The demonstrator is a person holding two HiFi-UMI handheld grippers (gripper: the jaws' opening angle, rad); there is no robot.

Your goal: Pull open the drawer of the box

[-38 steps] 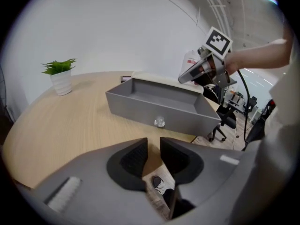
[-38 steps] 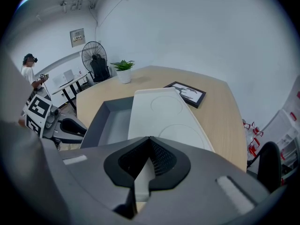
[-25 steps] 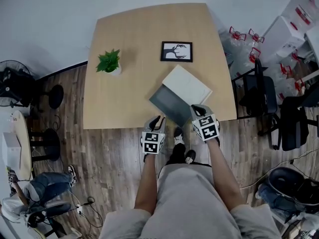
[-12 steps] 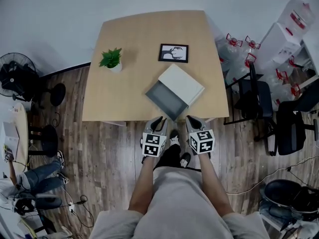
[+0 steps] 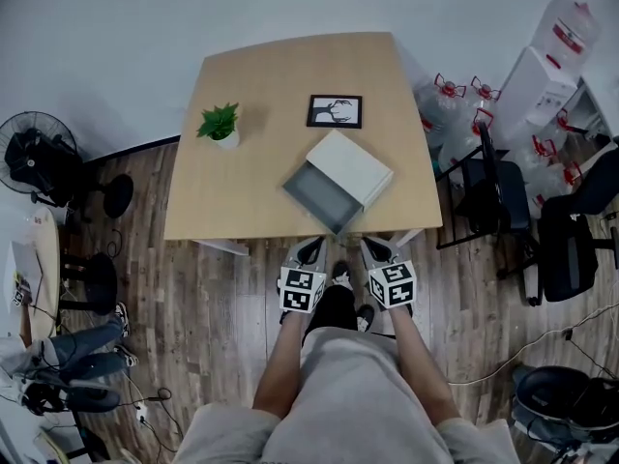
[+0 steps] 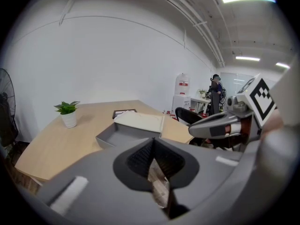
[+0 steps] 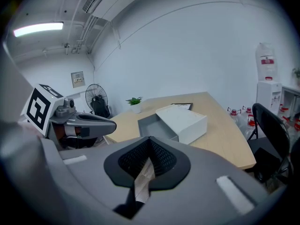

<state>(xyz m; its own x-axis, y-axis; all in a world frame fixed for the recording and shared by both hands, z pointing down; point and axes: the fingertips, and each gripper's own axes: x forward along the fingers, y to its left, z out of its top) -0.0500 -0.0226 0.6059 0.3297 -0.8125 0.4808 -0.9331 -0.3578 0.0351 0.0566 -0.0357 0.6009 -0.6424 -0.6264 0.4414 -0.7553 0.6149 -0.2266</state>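
Note:
A white box lies on the wooden table with its grey drawer pulled out toward the table's front edge; the drawer looks empty. Both grippers hang side by side over the floor, just off that front edge and clear of the drawer. My left gripper is shut with nothing in it. My right gripper is also shut and empty. The left gripper view shows the box and the open drawer ahead. In the right gripper view the box and drawer sit beyond the shut jaws.
A small potted plant and a framed picture stand further back on the table. Office chairs and water bottles crowd the right side. A fan, stools and a seated person are at the left.
Both grippers have drawn back from the table edge toward my body; the right one has left the drawer's front corner. The drawer stays pulled out.

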